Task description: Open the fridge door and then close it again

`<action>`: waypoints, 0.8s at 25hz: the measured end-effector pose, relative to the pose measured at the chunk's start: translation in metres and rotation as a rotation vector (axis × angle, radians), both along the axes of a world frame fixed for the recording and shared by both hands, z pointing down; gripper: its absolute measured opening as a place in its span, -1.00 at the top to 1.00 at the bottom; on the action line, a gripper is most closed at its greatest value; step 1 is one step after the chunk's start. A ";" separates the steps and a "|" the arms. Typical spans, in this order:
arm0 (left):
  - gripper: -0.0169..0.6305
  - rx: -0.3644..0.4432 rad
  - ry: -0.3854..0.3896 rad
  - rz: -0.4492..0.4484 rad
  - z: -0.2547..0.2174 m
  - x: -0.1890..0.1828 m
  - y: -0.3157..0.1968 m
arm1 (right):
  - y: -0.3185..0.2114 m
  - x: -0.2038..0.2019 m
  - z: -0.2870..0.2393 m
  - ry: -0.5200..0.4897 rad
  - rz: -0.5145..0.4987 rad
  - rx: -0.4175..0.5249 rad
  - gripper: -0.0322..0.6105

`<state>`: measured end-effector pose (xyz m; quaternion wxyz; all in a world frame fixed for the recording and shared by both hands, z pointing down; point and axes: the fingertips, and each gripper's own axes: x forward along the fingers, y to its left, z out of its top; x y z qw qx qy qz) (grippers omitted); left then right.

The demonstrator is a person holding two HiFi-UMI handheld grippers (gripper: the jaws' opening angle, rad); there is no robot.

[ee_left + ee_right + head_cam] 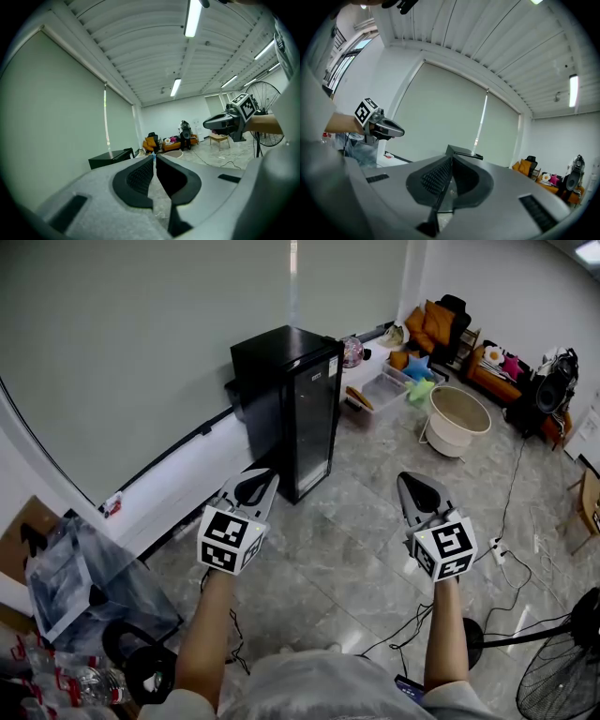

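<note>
A small black fridge (292,407) with a glass door stands against the green wall, its door closed. In the left gripper view only the fridge's top (110,157) shows, far off; in the right gripper view its top edge (464,153) peeks over the jaws. My left gripper (265,478) is held in the air a short way in front of the fridge, shut and empty. My right gripper (415,486) hovers to the right of it over the floor, also shut with nothing in it. Neither touches the fridge.
A beige tub (458,419), a clear storage box (382,390) and orange cushions (428,322) lie beyond the fridge. Cables and a power strip (498,549) run across the floor at right. A fan (562,673) stands at the lower right, and clutter (75,587) at the lower left.
</note>
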<state>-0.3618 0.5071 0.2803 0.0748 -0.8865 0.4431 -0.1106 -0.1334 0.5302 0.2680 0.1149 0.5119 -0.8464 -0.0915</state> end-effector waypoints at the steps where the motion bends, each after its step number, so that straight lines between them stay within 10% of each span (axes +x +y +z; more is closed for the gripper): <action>1: 0.91 -0.006 0.003 0.001 0.001 0.001 -0.001 | -0.002 0.001 0.001 -0.001 -0.004 -0.003 0.85; 10: 0.44 -0.025 0.031 -0.022 0.009 0.014 -0.013 | -0.016 0.015 0.005 -0.003 -0.050 -0.001 0.33; 20: 0.42 -0.030 0.014 -0.061 0.021 0.054 -0.014 | -0.033 0.062 0.018 -0.021 -0.050 -0.016 0.16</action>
